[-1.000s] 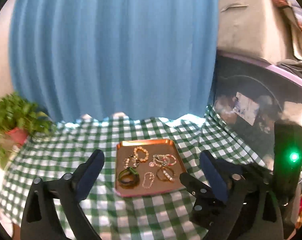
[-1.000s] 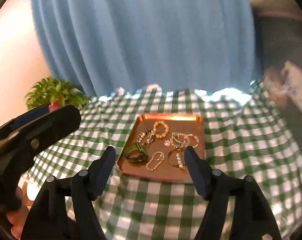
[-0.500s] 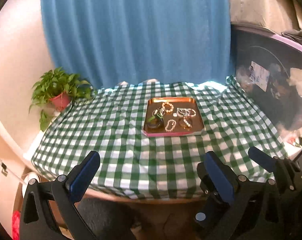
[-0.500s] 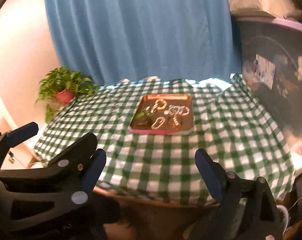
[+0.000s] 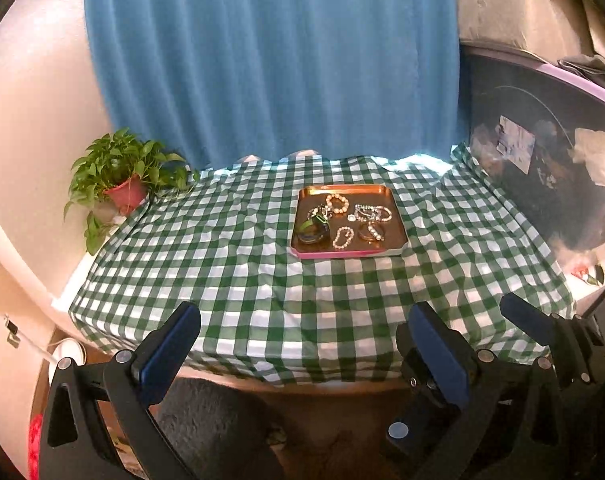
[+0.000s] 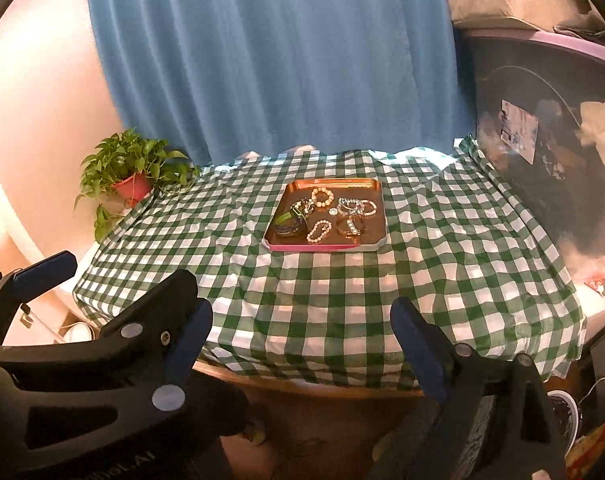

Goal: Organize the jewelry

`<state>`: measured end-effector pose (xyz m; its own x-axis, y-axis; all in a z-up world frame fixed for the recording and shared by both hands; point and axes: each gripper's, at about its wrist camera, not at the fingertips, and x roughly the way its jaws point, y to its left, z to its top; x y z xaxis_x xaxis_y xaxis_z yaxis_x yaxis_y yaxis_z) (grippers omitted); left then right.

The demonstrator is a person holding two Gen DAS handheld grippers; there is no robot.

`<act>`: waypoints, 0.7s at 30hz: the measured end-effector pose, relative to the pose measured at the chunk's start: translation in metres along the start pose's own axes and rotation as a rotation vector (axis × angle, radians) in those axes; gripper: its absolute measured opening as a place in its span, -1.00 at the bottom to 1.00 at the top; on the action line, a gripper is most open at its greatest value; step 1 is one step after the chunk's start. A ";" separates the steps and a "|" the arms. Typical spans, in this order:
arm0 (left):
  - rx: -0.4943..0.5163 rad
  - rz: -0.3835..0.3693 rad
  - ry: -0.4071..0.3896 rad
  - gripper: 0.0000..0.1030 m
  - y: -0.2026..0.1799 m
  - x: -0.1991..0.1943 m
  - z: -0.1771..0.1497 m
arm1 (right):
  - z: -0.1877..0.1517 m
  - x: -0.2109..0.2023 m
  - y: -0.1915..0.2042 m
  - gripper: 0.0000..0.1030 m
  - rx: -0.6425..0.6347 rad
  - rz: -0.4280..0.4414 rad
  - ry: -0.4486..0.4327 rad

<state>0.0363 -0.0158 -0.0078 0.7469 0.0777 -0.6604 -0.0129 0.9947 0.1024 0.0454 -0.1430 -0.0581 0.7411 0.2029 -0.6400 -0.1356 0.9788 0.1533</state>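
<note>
A copper tray (image 5: 398,236) (image 6: 378,216) with a pink front edge lies on the green-checked tablecloth (image 5: 262,280) (image 6: 342,288). It holds several bracelets: a pearl one (image 5: 337,203) (image 6: 322,196), a beaded chain (image 5: 343,237) (image 6: 318,230), a dark green bangle (image 5: 312,231) (image 6: 289,224) and sparkly ones (image 5: 373,213) (image 6: 356,207). My left gripper (image 5: 302,340) is open and empty, well in front of the table's near edge. My right gripper (image 6: 302,328) is open and empty too, equally far back.
A potted plant (image 5: 122,176) (image 6: 134,172) stands at the table's far left corner. A blue curtain (image 5: 270,60) hangs behind. A dark round tub (image 5: 542,152) (image 6: 542,140) flanks the right side. The other gripper shows at the edge of each wrist view.
Both grippers have pulled back from just above the tray to beyond the table's near edge. The tray and bracelets have not moved.
</note>
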 end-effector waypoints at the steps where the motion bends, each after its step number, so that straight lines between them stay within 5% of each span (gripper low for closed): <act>1: 0.000 0.000 -0.001 1.00 0.001 0.001 0.000 | 0.000 0.000 0.000 0.73 0.001 0.002 0.000; 21: 0.003 0.018 -0.028 1.00 -0.001 -0.010 0.003 | 0.003 -0.008 0.001 0.73 0.000 0.017 -0.026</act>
<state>0.0314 -0.0174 0.0009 0.7646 0.0938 -0.6376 -0.0248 0.9929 0.1163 0.0418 -0.1441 -0.0508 0.7556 0.2191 -0.6173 -0.1488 0.9752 0.1639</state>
